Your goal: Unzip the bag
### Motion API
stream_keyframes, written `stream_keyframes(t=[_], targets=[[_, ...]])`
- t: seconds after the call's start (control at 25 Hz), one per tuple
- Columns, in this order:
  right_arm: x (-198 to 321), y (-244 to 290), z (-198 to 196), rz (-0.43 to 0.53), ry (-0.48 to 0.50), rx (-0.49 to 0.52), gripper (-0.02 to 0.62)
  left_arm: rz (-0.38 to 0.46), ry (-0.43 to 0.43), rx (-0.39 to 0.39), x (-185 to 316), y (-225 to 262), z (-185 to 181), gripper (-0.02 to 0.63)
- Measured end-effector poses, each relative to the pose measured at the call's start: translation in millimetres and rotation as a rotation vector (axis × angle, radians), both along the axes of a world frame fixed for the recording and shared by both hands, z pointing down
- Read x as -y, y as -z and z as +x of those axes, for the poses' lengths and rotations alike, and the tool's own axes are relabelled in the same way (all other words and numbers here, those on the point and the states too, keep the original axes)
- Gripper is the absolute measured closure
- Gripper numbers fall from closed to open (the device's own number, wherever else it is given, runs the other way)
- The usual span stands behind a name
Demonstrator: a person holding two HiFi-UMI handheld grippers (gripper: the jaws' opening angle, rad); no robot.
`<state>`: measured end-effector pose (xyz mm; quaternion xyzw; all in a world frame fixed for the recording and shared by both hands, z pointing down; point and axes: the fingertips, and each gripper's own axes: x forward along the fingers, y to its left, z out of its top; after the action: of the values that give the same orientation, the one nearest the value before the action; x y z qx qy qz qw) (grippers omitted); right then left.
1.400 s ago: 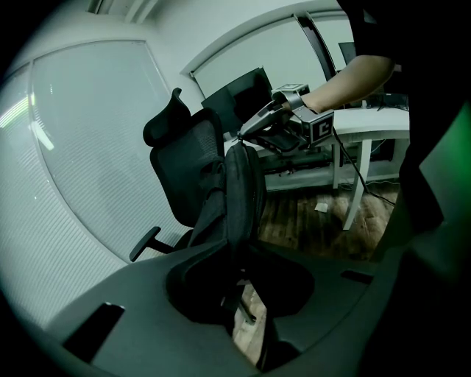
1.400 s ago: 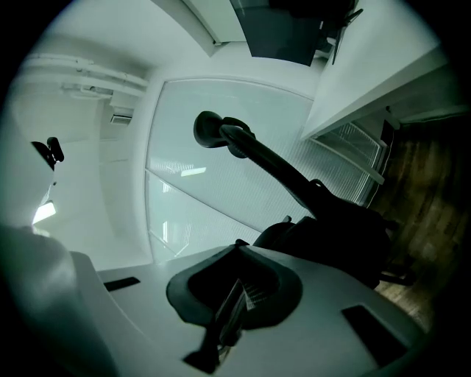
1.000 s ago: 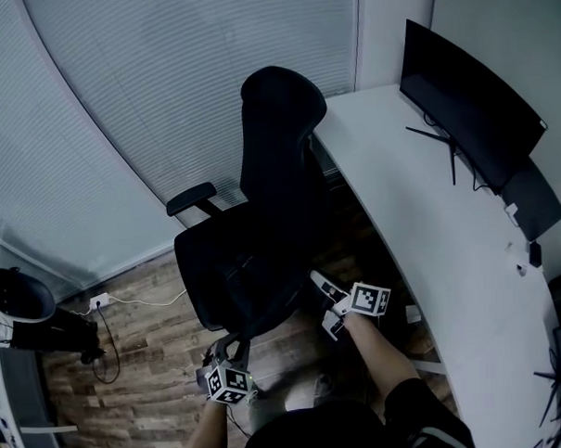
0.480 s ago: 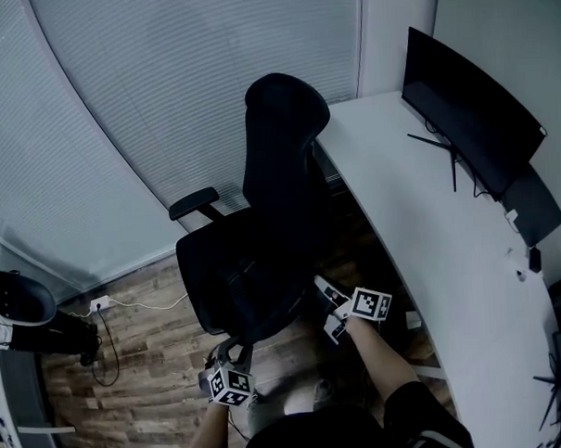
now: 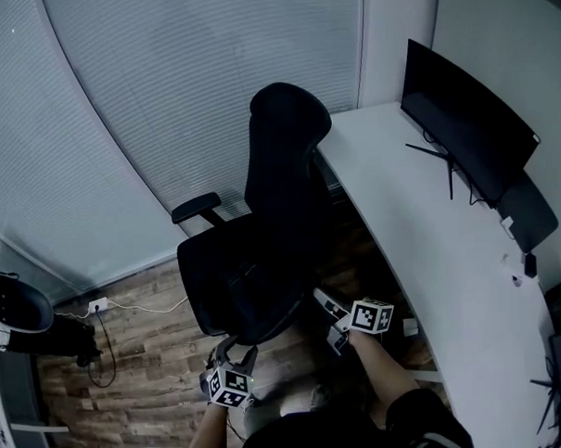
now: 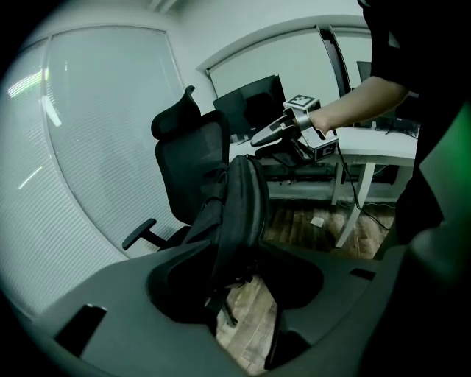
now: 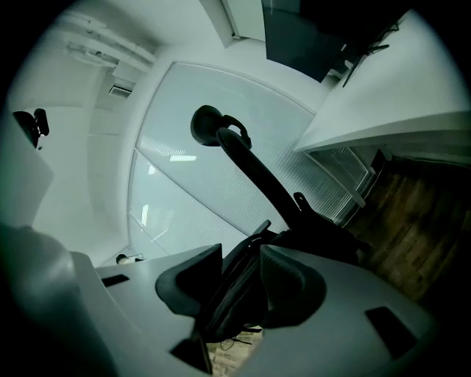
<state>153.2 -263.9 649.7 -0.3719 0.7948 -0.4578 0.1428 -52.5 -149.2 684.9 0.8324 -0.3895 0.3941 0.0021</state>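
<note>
Bag (image 6: 239, 210): black soft fabric, upright on chair (image 6: 184, 154) seat, left of table (image 5: 420, 231). Probably light; sags under pull.

Left gripper (image 6: 235, 294): jaws just opened, bag's lower edge between, not pinched.

Right gripper (image 7: 239, 276): jaws just opened, fabric between, not pinched.

Best hold: fabric beside zipper, plus puller. Zipper too dark to tell its state.

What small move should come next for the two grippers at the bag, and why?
Probably draw the right gripper back, clear of the black fabric backpack on the black mesh office chair. Its jaws have just been opening and stand apart, the backpack's edge loose between them; those of the left gripper have just opened likewise around its lower part. The zip cannot be seen.
</note>
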Motion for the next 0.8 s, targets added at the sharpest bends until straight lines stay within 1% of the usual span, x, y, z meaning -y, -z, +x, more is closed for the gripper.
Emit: stream_keyframes(t=[0.12,0.28,0.44,0.6,0.8], targets=[[-9.3,14.0,-1.8,0.03,0.002,0.002,0.453,0.029,0.033,-0.041,0.1,13.2,-2.1,0.416],[-21.7,39.1,-3.5,0.084,-0.016,0.022,0.453,0.089,0.087,-0.073,1.3,33.5,-7.6,0.416],[-36.9,63.1,-8.5,0.14,-0.022,0.026,0.453,0.139,0.136,-0.132,0.0,53.4,-9.4,0.416],[-55.2,82.4,-14.6,0.213,-0.022,-0.031,0.453,0.188,0.167,-0.177,-5.4,72.7,-11.6,0.416],[-79.6,107.4,-23.2,0.31,-0.012,-0.105,0.453,0.242,0.218,-0.271,-13.3,104.4,-12.3,0.416]])
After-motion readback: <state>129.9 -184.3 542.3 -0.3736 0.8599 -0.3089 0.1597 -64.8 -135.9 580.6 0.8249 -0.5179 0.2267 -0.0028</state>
